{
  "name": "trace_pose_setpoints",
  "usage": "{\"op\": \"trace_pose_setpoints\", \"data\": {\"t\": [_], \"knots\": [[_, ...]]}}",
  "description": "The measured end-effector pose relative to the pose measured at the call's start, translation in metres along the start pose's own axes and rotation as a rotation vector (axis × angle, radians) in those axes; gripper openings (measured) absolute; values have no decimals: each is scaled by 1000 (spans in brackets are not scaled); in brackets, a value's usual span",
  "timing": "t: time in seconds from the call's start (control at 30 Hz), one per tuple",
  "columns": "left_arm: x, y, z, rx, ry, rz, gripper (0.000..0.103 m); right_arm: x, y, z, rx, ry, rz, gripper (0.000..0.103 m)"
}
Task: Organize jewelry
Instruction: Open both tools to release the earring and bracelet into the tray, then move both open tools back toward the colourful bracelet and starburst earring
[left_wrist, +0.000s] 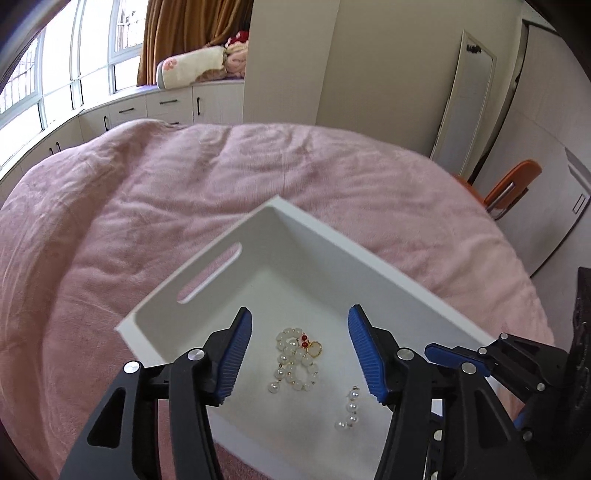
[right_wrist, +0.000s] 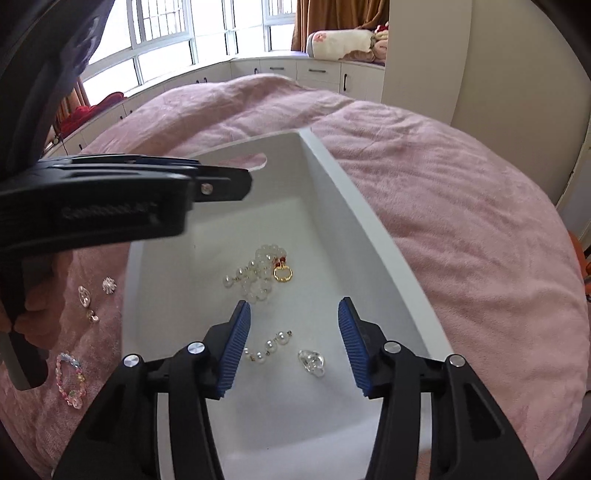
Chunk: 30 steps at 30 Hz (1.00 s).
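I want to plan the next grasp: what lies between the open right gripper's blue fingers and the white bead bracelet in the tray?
In the right wrist view, only bare white tray floor separates the right gripper from the white bead bracelet.

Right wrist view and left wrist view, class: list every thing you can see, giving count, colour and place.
White plastic tray with slot handle: one, on the bed.
Pink fleece blanket: one, covering the bed.
White bead bracelet with gold ring charm: one, tray middle.
Short pearl strand: one, white, near tray end.
Clear crystal charm: one, beside the strand.
Small clear pieces: about three, on the blanket left of the tray.
Pastel bead bracelet: one, on the blanket.
Left tongs: open.
Right tongs: open.
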<state>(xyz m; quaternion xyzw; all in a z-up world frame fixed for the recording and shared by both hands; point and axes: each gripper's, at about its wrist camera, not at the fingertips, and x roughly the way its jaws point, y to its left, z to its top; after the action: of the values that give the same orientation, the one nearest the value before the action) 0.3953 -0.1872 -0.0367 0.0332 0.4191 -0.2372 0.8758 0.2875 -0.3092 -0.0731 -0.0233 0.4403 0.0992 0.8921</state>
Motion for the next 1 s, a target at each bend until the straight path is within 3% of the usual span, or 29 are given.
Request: {"op": "trace_pose_setpoints", "data": {"t": [0.37, 0.43, 0.53, 0.77, 1.0], "knots": [[-122, 18, -11, 6, -201, 22, 77, -74, 37, 16, -52, -174, -6, 57], [-145, 23, -19, 2, -228, 34, 81, -88, 47, 18, -67, -206, 0, 66], [-184, 37, -42, -33, -283, 65, 91, -109, 63, 17, -88, -256, 7, 78], [-240, 72, -107, -113, -346, 171, 97, -141, 115, 4, -163, -329, 62, 89], [-253, 105, -167, -196, -295, 210, 97, -143, 156, -20, -212, -350, 148, 91]]}}
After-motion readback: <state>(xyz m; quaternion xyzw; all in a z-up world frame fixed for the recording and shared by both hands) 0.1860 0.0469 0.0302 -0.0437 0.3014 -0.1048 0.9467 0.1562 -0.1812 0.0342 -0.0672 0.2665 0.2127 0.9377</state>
